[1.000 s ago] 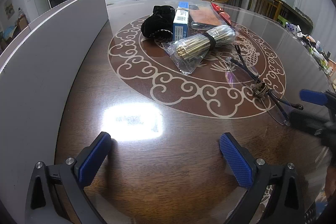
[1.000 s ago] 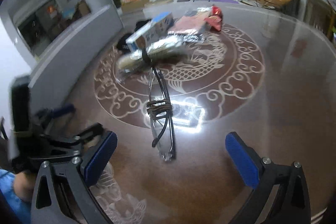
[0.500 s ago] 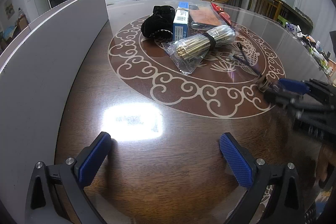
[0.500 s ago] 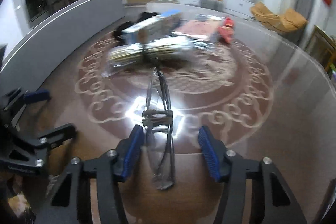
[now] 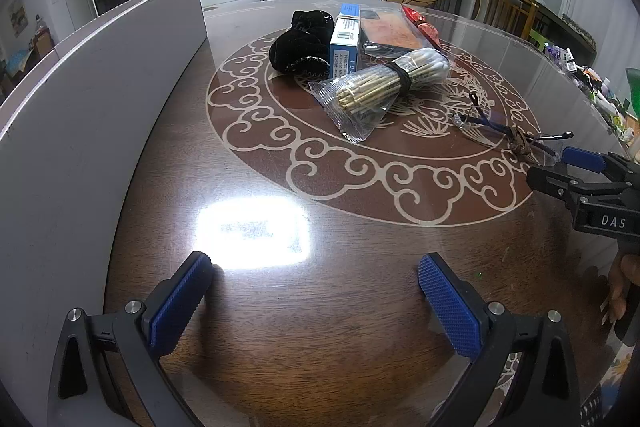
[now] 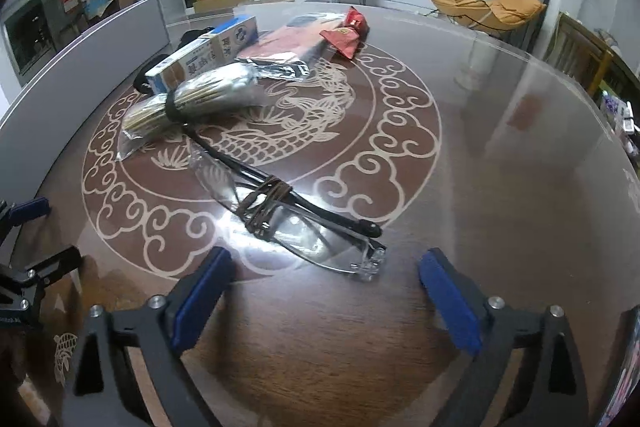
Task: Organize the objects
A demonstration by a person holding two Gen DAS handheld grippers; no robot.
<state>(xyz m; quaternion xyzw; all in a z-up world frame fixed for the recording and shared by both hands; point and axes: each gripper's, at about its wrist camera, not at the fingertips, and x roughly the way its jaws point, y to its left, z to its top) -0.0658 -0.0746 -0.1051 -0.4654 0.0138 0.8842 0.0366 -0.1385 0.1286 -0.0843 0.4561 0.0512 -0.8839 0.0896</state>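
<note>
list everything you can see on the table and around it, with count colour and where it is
glasses: 1, clear lenses, dark arms, brown cord wrapped round; table, just ahead of right tongs
stick bundle: 1, pale, in clear bag; table middle
box: 1, blue and white; behind the bundle
black pouch: 1, black; left of the box
flat packet: 1, orange-pink; right of the box
red packet: 1, red; far end of pile
table: 1, dark brown, pale cloud pattern
left tongs: 1, black, blue pads; open, empty
right tongs: 1, black, blue pads; open, empty
</note>
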